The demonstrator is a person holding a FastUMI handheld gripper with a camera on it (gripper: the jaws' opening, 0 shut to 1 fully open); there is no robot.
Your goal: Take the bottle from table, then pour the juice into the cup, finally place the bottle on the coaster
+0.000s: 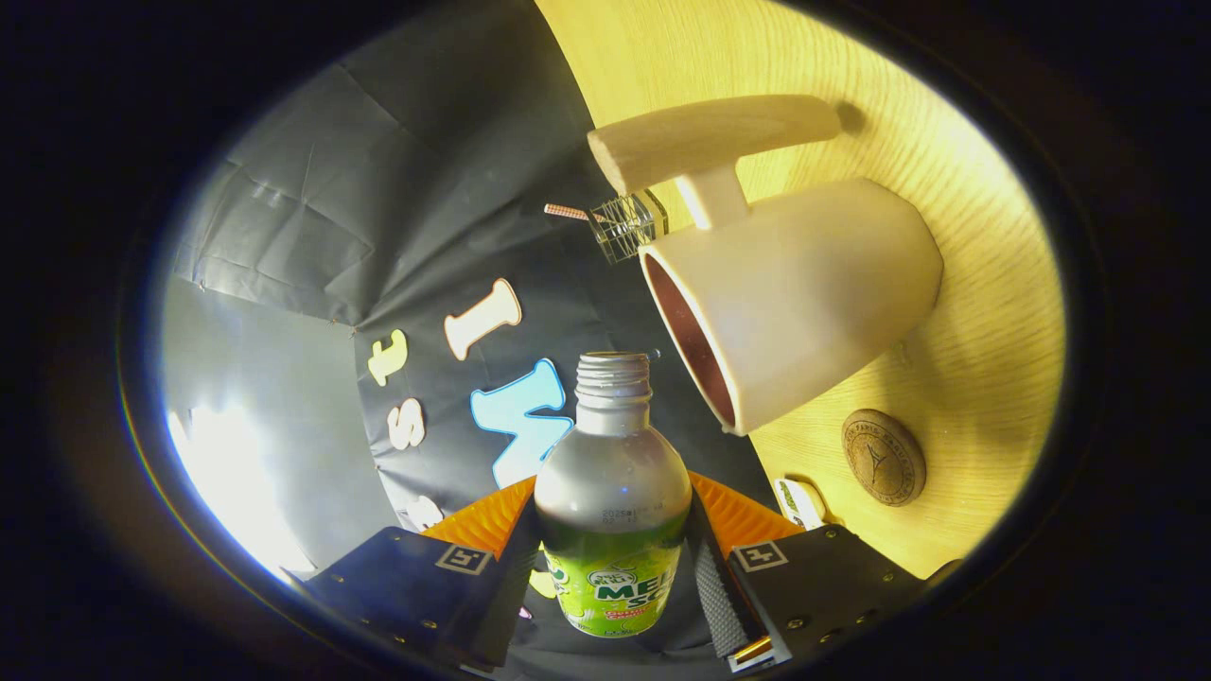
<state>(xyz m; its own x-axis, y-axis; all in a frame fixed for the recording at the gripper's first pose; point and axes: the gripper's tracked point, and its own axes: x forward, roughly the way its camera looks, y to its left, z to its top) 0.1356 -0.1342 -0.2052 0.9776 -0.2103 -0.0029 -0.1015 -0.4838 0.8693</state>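
Note:
My gripper (613,558) is shut on a silver bottle (613,492) with a green label, both fingers pressing its sides. The bottle's cap is off and its threaded mouth points ahead, away from me. The whole view is rolled, so the wooden table (984,312) stands to the right like a wall. A white cup (804,293) with a wooden handle stands on that table, its dark opening facing the bottle's mouth and a short gap beyond it to the right. A round wooden coaster (883,457) lies on the table beside the cup, nearer the fingers.
A small wire basket (624,225) with a thin stick sits at the table's far edge behind the cup. A small white object (798,501) lies on the table near the right finger. The black cloth wall is behind the bottle.

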